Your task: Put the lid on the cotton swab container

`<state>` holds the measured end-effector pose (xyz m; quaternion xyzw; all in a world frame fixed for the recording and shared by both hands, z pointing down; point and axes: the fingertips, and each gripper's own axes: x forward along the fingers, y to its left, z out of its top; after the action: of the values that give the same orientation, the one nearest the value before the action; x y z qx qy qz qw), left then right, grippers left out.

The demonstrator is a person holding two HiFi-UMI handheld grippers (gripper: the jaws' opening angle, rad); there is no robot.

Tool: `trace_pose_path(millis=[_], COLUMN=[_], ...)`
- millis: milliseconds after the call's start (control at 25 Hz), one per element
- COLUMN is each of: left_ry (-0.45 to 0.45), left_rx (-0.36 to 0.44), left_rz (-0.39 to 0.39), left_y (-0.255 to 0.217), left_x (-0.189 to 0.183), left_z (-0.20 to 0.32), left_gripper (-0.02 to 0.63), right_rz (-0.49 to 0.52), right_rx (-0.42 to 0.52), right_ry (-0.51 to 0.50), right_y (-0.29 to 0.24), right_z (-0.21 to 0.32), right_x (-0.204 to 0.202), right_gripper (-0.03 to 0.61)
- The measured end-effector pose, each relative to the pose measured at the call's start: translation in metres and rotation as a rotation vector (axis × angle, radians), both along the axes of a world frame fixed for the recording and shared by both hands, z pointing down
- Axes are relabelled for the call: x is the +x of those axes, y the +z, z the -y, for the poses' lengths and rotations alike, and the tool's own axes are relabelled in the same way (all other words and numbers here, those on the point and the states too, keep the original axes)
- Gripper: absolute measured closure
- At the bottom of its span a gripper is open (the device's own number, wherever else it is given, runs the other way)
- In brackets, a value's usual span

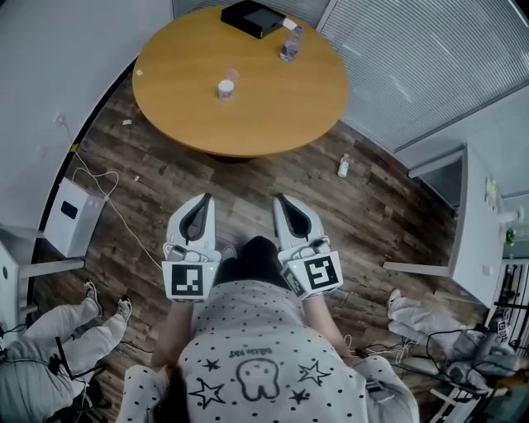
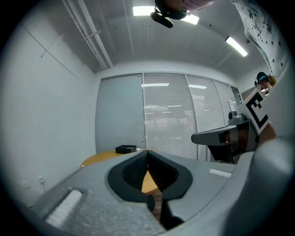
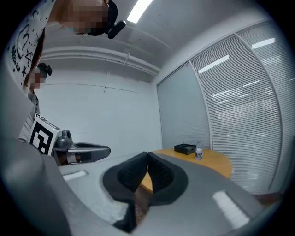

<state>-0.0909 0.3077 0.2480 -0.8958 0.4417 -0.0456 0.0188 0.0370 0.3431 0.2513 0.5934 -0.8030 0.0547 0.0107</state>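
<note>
The cotton swab container (image 1: 226,89), a small white tub, stands on the round wooden table (image 1: 190,107), with a pinkish lid (image 1: 234,75) right behind it. Both grippers hang over the floor, well short of the table and close to the person's body. My left gripper (image 1: 201,199) is shut with nothing in it; its dark pads meet at the tips (image 2: 147,151). My right gripper (image 1: 281,198) is shut and empty too (image 3: 147,154). The container and lid do not show in either gripper view.
A black box (image 1: 252,18) and a water bottle (image 1: 290,43) sit at the table's far side. On the wooden floor are a white unit (image 1: 73,216) with cables at the left and a small bottle (image 1: 344,167). People's legs (image 1: 91,318) show at both lower corners.
</note>
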Motion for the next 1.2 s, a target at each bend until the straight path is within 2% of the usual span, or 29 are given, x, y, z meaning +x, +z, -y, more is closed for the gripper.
trace_pose_path(millis=[560,1200], left_ry=[-0.051,-0.185], left_rx=[-0.052,0.002], left_rz=[0.001,0.018], left_y=[0.018,0.012], left_x=[0.015,0.066], left_z=[0.068,0.177], left_gripper=[0.603,0.604], right_rz=[0.014,0.021], right_rx=[-0.052,-0.042], right_ry=[-0.026,-0.155], right_y=[0.024,0.027], right_z=[0.069,0.194], right_x=[0.023,0.087], right_gripper=[0.574,0.574])
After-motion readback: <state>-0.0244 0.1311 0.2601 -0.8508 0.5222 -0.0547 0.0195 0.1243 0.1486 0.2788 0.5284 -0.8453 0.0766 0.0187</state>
